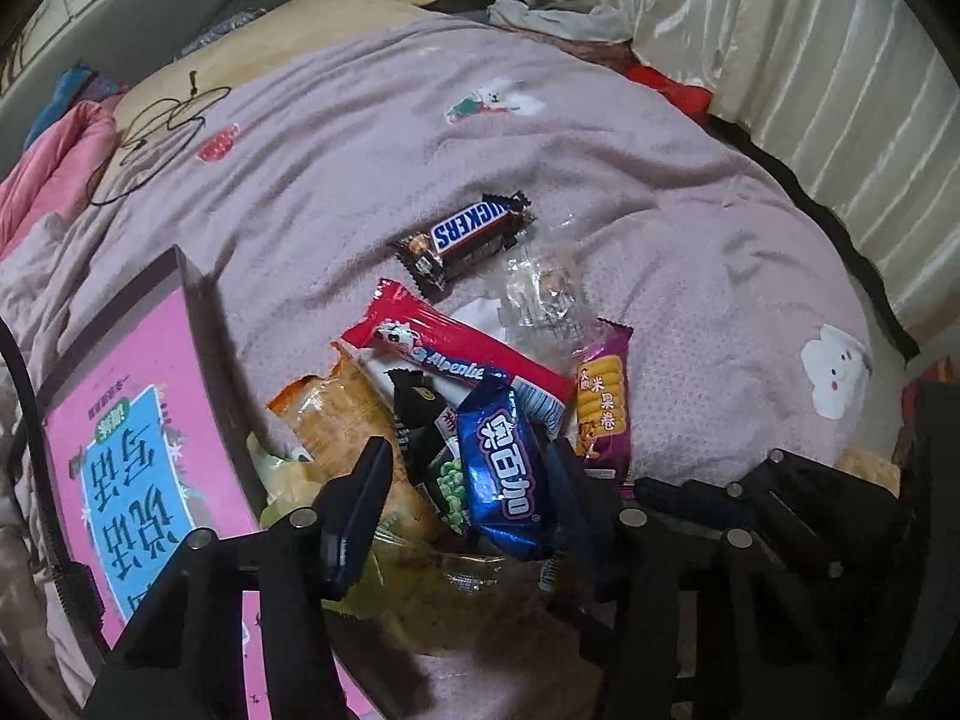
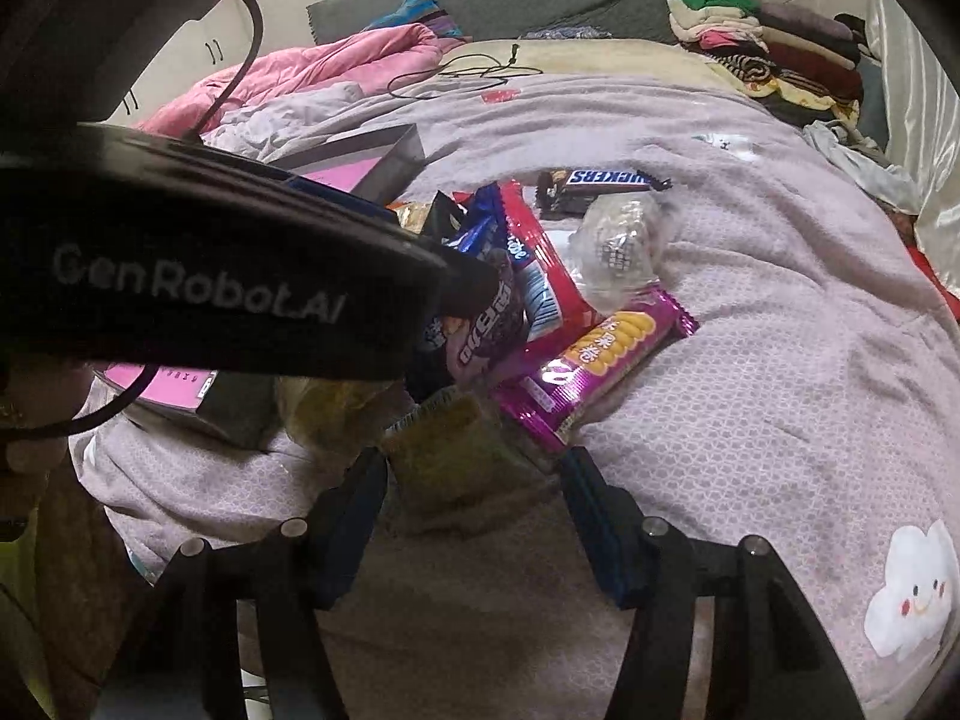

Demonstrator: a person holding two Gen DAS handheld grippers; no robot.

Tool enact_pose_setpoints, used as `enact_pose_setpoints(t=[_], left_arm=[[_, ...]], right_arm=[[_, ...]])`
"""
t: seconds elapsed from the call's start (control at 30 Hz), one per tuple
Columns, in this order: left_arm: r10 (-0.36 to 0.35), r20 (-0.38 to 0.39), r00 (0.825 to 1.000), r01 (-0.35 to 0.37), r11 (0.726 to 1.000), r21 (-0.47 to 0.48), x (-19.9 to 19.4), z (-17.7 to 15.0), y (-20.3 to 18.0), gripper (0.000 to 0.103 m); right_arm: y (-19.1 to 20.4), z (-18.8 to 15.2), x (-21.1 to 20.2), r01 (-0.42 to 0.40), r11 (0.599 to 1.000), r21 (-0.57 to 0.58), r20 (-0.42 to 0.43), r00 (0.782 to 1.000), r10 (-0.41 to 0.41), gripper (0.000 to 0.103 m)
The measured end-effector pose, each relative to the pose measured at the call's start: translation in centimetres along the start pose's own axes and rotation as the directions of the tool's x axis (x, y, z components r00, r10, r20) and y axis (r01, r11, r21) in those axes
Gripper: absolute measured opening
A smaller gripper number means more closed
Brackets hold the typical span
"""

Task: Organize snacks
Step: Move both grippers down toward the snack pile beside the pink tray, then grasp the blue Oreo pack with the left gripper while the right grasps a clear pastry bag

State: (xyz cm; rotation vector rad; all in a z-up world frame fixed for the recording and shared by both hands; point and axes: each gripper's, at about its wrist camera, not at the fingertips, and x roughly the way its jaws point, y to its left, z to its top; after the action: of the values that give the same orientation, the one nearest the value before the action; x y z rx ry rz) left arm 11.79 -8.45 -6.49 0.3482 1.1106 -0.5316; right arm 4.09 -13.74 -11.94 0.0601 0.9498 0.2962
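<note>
A heap of snack packets lies on a mauve bedspread point(image 1: 690, 312). My left gripper point(image 1: 468, 450) points down into the heap, its jaws closed around a blue Oreo packet point(image 1: 504, 474) with a black-and-green packet point(image 1: 429, 450) squeezed beside it. In the right wrist view that gripper's black housing point(image 2: 210, 288) covers the heap's left side, and the Oreo packet point(image 2: 486, 324) stands tilted up. My right gripper point(image 2: 474, 462) holds a tan snack packet point(image 2: 444, 456) at the heap's near edge. A Snickers bar point(image 1: 468, 231), a red Alpenliebe stick point(image 1: 456, 354) and a purple rice-roll packet point(image 1: 603, 402) lie loose.
A grey box with a pink printed panel point(image 1: 138, 420) sits just left of the heap. A crumpled clear wrapper point(image 1: 540, 294) lies by the Snickers. A pink quilt point(image 2: 336, 66), a black cable point(image 2: 468, 72) and piled clothes point(image 2: 780, 48) lie at the far end; cream curtains point(image 1: 810, 60) hang on the right.
</note>
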Motion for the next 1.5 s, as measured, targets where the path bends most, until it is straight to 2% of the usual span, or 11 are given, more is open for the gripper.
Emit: enact_pose_setpoints(t=[0.33, 0.63, 0.67, 0.7, 0.77, 1.1, 1.5], left_arm=[[-0.022, -0.019, 1.000, 0.022, 1.000, 0.004, 0.7, 0.1, 0.1, 0.047], [0.016, -0.024, 1.000, -0.015, 1.000, 0.003, 1.1, 0.4, -0.4, 0.044], [0.014, -0.022, 1.000, -0.014, 1.000, 0.004, 1.1, 0.4, -0.5, 0.041], [-0.002, -0.021, 1.000, 0.002, 1.000, 0.002, 1.1, 0.4, -0.5, 0.031], [-0.024, -0.020, 1.000, 0.024, 1.000, -0.009, 1.0, 0.3, -0.4, 0.029], [-0.049, 0.001, 0.999, 0.049, 0.999, -0.025, -0.1, -0.2, 0.2, 0.027], [-0.063, 0.084, 0.994, 0.069, 0.995, -0.074, -4.3, -0.6, 1.9, 0.025]], right_arm=[[-1.8, 1.2, 1.8, -0.045, 0.999, -0.001, -0.031, 0.999, 0.045, 0.060], [-2.5, 1.1, 1.5, -0.058, 0.998, 0.005, -0.023, 0.998, 0.058, 0.042], [-2.7, 1.1, 1.4, -0.065, 0.998, 0.010, -0.021, 0.998, 0.065, 0.040], [-2.6, 1.2, 1.5, -0.075, 0.997, 0.017, -0.017, 0.997, 0.075, 0.038], [-2.9, 1.2, 1.3, -0.086, 0.996, 0.032, -0.011, 0.996, 0.087, 0.036], [-3.8, 0.8, -0.5, -0.136, 0.985, 0.106, 0.030, 0.991, 0.133, 0.035], [-3.9, 0.2, -2.6, -0.157, 0.981, 0.117, 0.107, 0.984, 0.145, 0.035]])
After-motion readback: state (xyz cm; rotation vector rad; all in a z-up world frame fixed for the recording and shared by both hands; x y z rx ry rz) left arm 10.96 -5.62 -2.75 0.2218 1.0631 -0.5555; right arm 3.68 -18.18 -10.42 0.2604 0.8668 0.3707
